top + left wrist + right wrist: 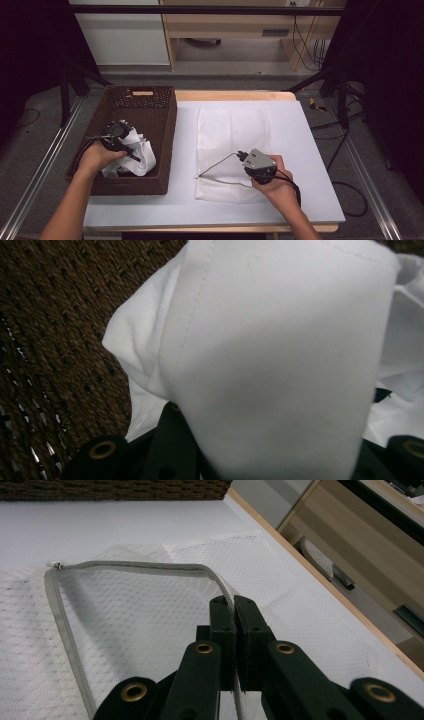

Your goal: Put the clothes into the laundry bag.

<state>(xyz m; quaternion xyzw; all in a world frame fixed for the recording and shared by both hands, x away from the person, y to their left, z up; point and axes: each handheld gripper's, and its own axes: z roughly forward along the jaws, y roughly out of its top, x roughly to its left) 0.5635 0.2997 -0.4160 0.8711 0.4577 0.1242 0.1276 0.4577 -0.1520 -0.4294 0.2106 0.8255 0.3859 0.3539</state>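
Observation:
A brown woven basket (169,131) stands at the table's left. Inside it lies a crumpled white cloth (144,156). My left gripper (129,149) reaches down into the basket and is shut on that cloth; in the left gripper view the white cloth (280,355) bulges up between the two black jaws and hides their pads. A white mesh bag (232,125) lies flat in the middle of the table. My right gripper (241,156) is shut on its grey zipper edge (125,566) and lifts that edge, so the bag's mouth gapes; the jaws (234,607) meet on the band.
The white tabletop (305,145) has bare room right of the bag and along the front. The basket's woven floor (55,315) shows beside the cloth. Beyond the table's far edge stand a wooden shelf unit (235,25) and dark stand legs (325,75).

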